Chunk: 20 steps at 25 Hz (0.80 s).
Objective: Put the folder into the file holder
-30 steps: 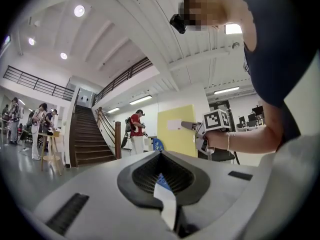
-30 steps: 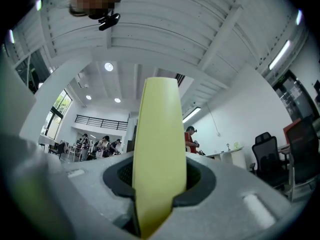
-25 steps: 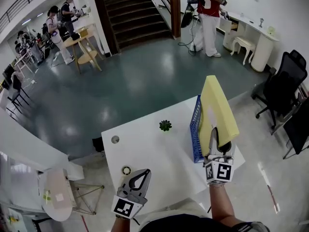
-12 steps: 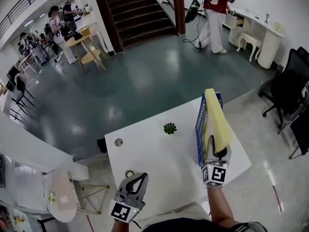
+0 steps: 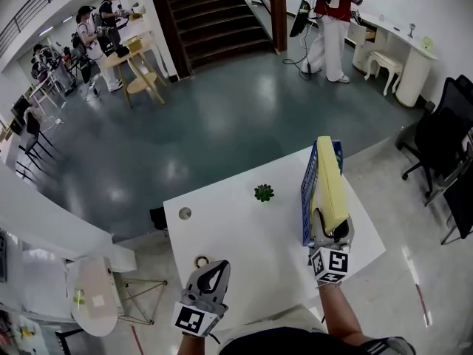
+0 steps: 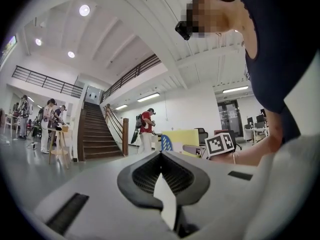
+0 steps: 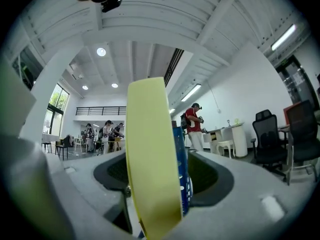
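Note:
The yellow folder stands on edge inside the blue mesh file holder at the right side of the white table. My right gripper is at the folder's near end. Its jaws are opening, and the folder stands between them with a gap on each side, the blue holder just beyond. My left gripper hovers over the table's near edge, shut and empty. In the left gripper view the folder and holder show far ahead.
A small green plant and a round cable hole are on the table's far half, and a small ring lies near my left gripper. Black office chairs stand to the right. A person in red stands far off.
The folder has swung from a tilt to upright and gone down into the holder. My right gripper's jaws have widened around it. The left gripper has barely moved.

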Motion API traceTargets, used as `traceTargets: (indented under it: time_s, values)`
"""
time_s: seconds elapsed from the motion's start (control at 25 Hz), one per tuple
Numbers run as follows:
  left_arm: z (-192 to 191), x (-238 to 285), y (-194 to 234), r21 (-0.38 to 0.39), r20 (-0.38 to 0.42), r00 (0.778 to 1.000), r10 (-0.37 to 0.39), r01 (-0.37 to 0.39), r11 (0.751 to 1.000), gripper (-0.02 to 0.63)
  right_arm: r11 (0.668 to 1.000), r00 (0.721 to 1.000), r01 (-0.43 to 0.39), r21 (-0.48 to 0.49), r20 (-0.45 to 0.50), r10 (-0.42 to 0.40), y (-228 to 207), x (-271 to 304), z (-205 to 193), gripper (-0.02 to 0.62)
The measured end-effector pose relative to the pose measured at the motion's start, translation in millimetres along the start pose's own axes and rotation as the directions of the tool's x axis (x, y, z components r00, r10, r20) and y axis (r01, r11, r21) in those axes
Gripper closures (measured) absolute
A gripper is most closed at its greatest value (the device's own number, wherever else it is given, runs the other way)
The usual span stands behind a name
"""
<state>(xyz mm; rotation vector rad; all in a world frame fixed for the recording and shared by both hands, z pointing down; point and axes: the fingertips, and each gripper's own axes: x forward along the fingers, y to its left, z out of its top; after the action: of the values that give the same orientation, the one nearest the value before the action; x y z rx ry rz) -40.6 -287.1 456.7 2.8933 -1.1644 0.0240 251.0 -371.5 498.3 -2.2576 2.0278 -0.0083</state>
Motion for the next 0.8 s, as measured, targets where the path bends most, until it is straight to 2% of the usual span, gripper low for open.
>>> traceTargets:
  time_s: [0.36, 0.48, 0.56, 0.64, 0.8]
  values:
    - [0, -10, -18, 0.0, 0.032, 0.999, 0.001, -0.001, 1.0, 0.607, 0.997, 0.998, -0.058, 0.059, -0.013, 0.059, 7, -56, 18, 0.273]
    - [16, -5, -34, 0.004, 0.113, 0.994, -0.011, 0.011, 1.0, 0.607, 0.994, 0.993, -0.109, 0.022, -0.038, 0.109, 14, -80, 20, 0.291]
    - [21, -2, -43, 0.004, 0.148, 0.989, -0.015, 0.015, 1.0, 0.607, 0.991, 0.99, -0.131, -0.002, -0.047, 0.131, 17, -97, 21, 0.333]
    - [15, -1, -50, -0.002, 0.115, 0.993, -0.006, 0.007, 1.0, 0.607, 0.99, 0.989, -0.138, -0.002, -0.046, 0.137, 19, -113, 22, 0.406]
    - [6, -1, -65, 0.019, 0.075, 0.997, -0.002, 0.001, 1.0, 0.607, 0.991, 0.989, -0.137, 0.004, -0.049, 0.137, 16, -140, 27, 0.5]
